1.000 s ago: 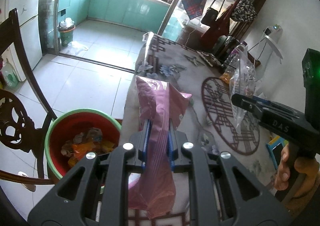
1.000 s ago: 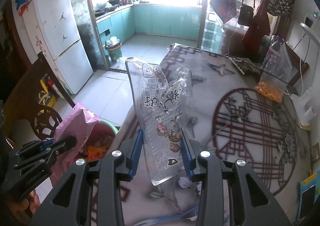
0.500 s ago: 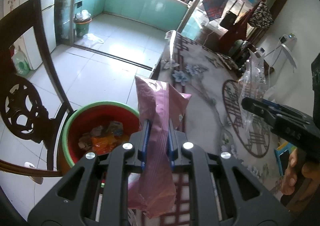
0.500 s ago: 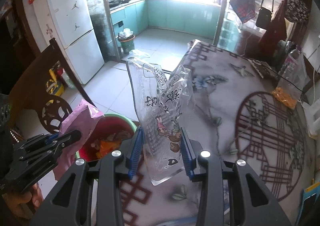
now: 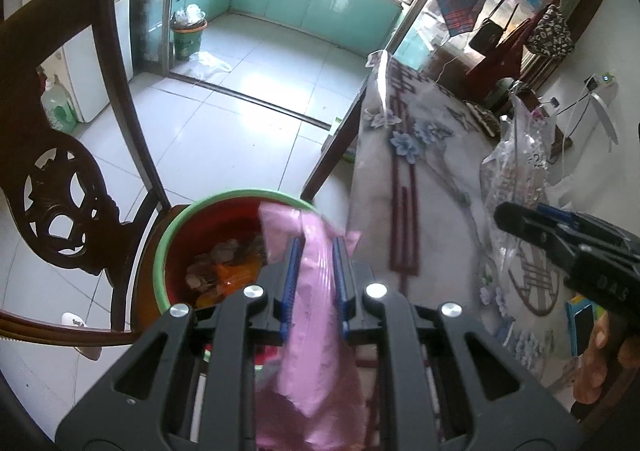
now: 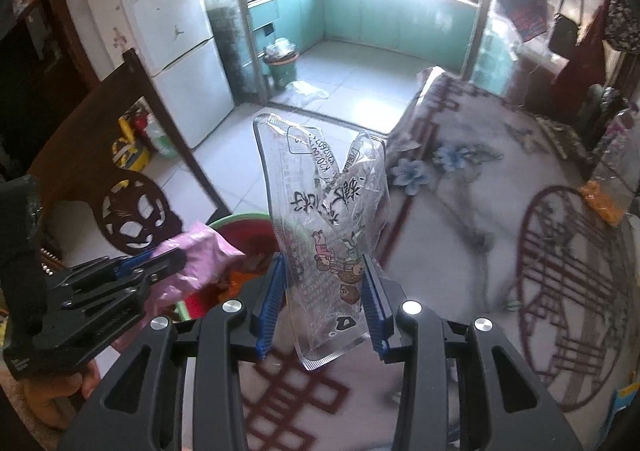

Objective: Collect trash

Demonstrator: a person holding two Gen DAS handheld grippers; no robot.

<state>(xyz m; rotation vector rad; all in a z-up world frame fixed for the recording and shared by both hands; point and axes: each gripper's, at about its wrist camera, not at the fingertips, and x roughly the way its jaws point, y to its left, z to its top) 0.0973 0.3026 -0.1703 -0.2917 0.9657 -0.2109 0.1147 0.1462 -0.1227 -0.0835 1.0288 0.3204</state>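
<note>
- Table (image 6: 460,251) edge on my right, dark wooden chair (image 5: 60,187) on my left, and the red bin (image 5: 176,247) down between them, just ahead.
- My left gripper (image 5: 314,271) is nearer, clamped on the pink bag (image 5: 316,311), its top already over the rim.
- My right gripper (image 6: 322,305) pinches the clear wrapper (image 6: 328,235) upright, bin ahead-left, with the left gripper between.

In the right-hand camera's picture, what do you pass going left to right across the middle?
Other tongs with the pink bag → red bin → clear wrapper held in these tongs → flowered tablecloth → bag of orange snacks.
</note>
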